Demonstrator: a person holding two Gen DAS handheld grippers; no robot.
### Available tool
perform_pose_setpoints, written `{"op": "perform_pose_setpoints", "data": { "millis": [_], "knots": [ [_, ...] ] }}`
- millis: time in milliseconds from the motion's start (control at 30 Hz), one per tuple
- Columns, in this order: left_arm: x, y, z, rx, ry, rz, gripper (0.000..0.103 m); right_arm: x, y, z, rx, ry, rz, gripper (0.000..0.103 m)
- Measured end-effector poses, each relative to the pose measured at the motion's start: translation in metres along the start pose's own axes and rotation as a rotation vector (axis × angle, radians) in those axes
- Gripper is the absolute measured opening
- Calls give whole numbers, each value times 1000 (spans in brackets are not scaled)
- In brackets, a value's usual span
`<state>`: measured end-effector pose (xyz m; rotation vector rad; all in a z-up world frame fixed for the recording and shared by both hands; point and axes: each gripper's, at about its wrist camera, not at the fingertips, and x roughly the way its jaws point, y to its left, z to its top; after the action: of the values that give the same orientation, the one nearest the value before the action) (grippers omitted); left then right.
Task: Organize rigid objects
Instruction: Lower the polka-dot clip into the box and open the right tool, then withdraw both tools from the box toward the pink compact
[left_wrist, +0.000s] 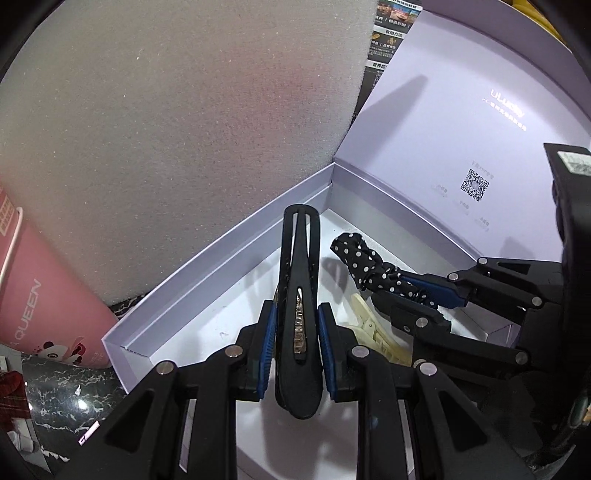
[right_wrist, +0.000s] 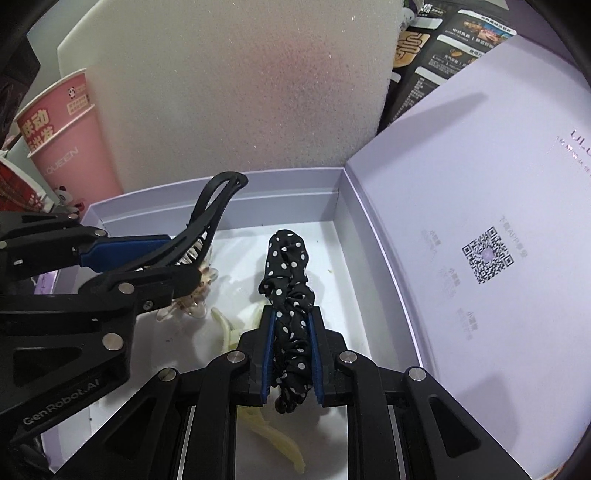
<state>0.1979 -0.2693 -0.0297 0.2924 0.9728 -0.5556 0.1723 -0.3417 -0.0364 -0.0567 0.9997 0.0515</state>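
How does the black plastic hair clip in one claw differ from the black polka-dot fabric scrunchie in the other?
The black plastic hair clip is smooth, stiff and plain black with a metallic strip; the black polka-dot fabric scrunchie is soft, crumpled and white-spotted. The left gripper holds the clip, the right gripper the scrunchie. Both hang over the open lilac box.

"GenRobot.AI" on the left gripper (right_wrist: 186, 271) arm, "QUEEN" plus a panda print on the pink cup (right_wrist: 70, 147), a QR code (right_wrist: 487, 254) inside the box lid (right_wrist: 480, 184), lid brand only partly legible.
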Motion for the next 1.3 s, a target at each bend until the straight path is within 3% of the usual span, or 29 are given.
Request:
{"op": "perform_pose_setpoints", "data": {
  "millis": [233, 500, 633, 700, 967, 1300],
  "knots": [
    [3, -11, 4, 31, -4, 36, 22, 7, -4, 1, 4, 16, -5, 18],
    [-1, -9, 1, -33, 16, -2, 22, 1, 3, 2, 11, 2, -5, 35],
    [-6, -8, 0, -37, 14, 32, 22, -9, 6, 5, 14, -7, -10, 39],
    [-9, -9, -2, -37, 16, 39, 24, -12, 6, 7, 24, -13, -12, 47],
    [-28, -1, -6, -78, -14, 87, 63, -37, -7, 8, 48, -45, -22, 53],
    [-65, 24, -20, -107, -64, 131, 65, -83, -3, 5, 36, -80, 10, 57]
  ]
}}
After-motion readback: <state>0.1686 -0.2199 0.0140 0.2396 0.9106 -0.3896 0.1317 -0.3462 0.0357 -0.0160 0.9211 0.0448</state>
